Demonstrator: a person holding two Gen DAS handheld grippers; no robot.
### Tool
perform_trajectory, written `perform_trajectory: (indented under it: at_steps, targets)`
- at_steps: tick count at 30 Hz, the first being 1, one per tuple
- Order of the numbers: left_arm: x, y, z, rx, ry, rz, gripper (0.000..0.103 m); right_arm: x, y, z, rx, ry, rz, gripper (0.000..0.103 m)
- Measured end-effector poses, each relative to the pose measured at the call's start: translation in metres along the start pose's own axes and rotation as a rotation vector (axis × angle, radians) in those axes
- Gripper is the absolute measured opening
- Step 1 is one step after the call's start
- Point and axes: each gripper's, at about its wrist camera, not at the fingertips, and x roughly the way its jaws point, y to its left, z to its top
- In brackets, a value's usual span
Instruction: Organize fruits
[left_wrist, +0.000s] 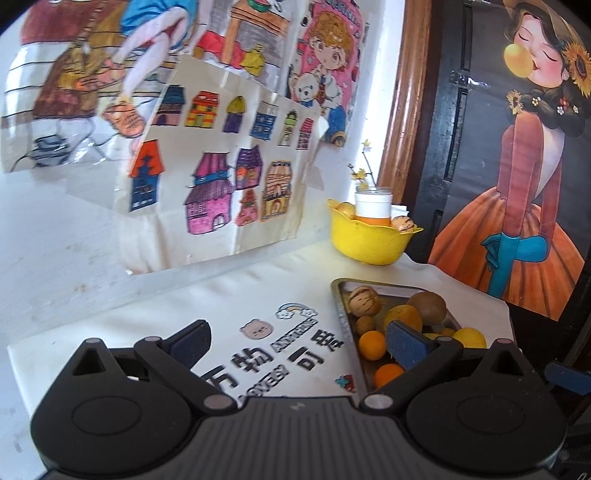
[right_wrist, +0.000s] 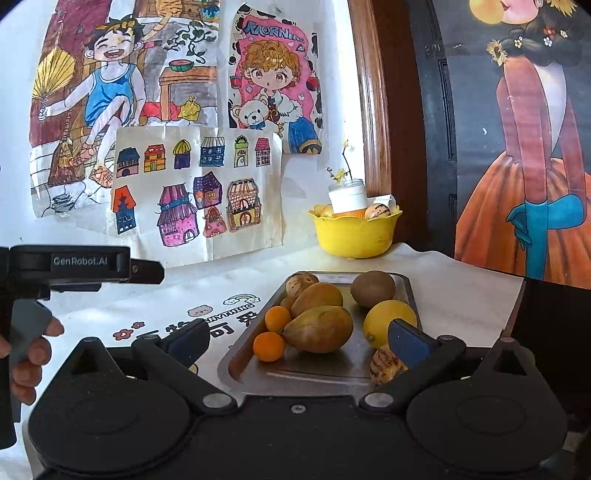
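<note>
A metal tray on the white cloth holds several fruits: two mangoes, a kiwi, a lemon, two small oranges and striped melons. The tray also shows in the left wrist view. A yellow bowl stands behind it with fruit and a white jar inside. My right gripper is open and empty above the tray's near edge. My left gripper is open and empty, left of the tray over the cloth.
Children's drawings hang on the wall behind the table. A dark door with a girl poster stands at the right. The white cloth has printed characters. The left hand-held gripper shows at the left of the right wrist view.
</note>
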Motion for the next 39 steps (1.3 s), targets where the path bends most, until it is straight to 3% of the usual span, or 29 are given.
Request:
perform_trajectory:
  at_steps: [15,39]
  targets:
    - [-0.04,0.014,-0.032,-0.006,-0.043,0.037,0.103,-0.039,0.016,-0.013,0.001,-0.036,-0.065,0.102]
    - [-0.08,0.04,-0.085,0.008,-0.045,0.105,0.103,-0.06,0.035,-0.044,-0.007,-0.017,-0.065,0.102]
